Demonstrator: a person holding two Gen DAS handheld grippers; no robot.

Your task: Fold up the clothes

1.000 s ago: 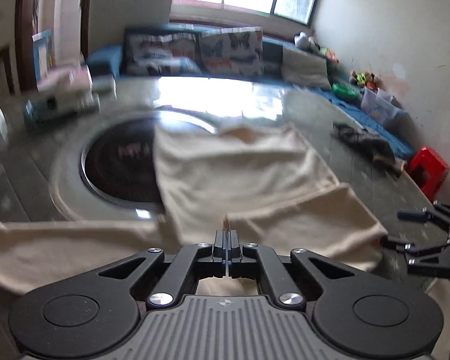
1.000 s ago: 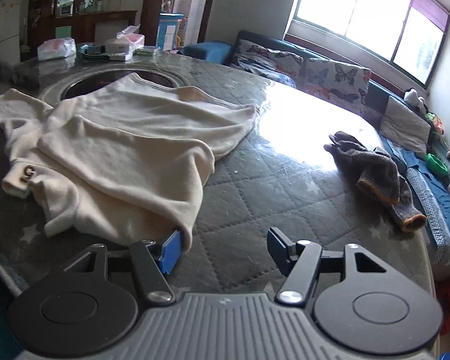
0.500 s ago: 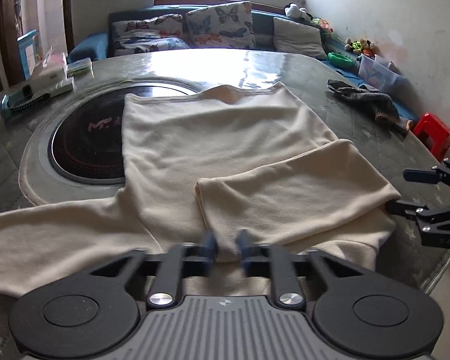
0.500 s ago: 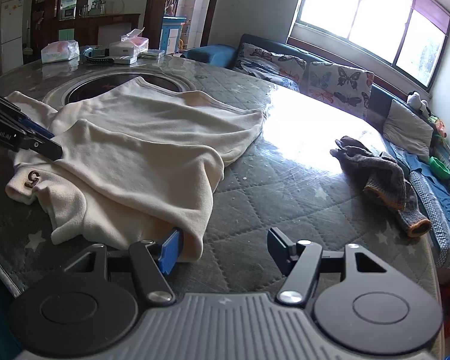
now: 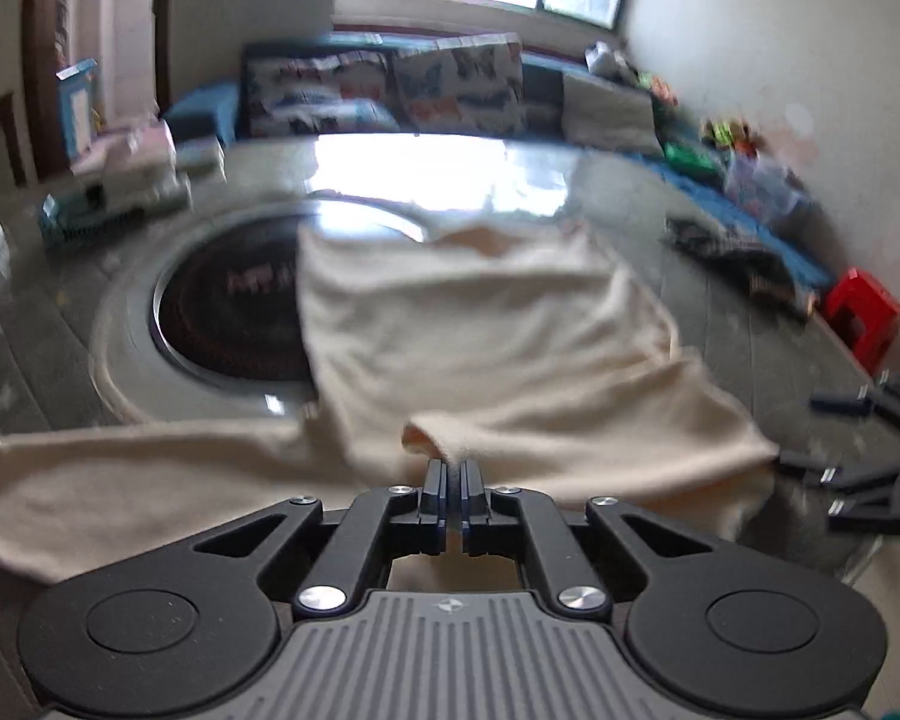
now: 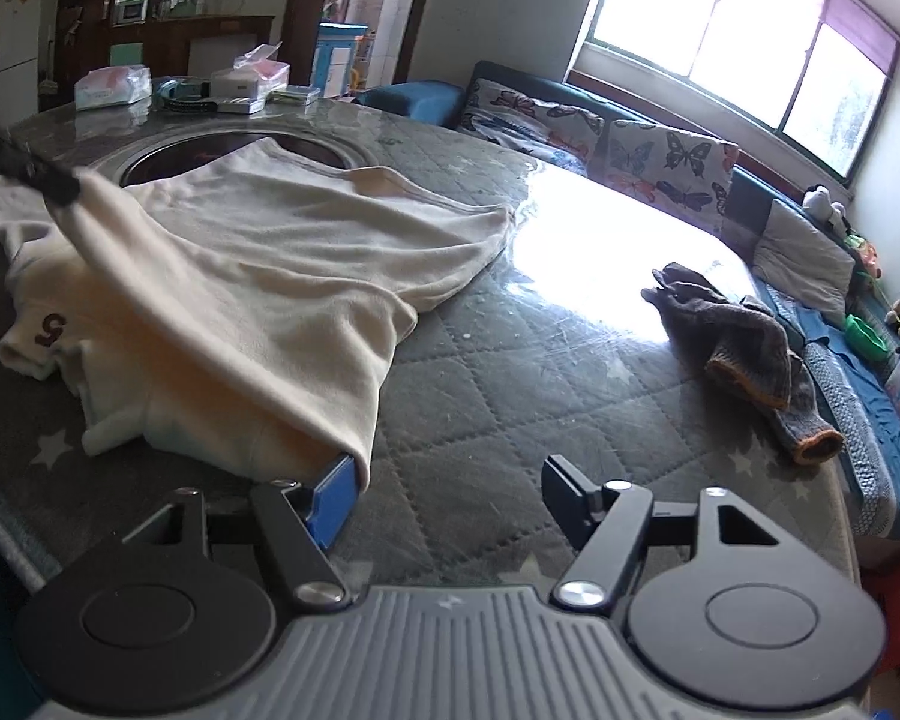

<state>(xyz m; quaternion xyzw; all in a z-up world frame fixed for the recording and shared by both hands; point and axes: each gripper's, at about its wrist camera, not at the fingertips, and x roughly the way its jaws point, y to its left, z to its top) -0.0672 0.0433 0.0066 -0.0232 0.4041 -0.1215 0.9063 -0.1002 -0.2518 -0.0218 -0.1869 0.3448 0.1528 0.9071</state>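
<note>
Right wrist view: cream sweater (image 6: pixel 282 276) on bench (image 6: pixel 510 420), one sleeve folded over. Your left gripper (image 5: pixel 453 474) fingers pinch sleeve cuff; right gripper (image 6: pixel 450 501) fingers opening, nothing between. Second sleeve, body fold remain.

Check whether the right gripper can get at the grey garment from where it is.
Probably yes: the right gripper is opening with nothing between its jaws, and bare quilted table lies between it and the grey garment.
</note>
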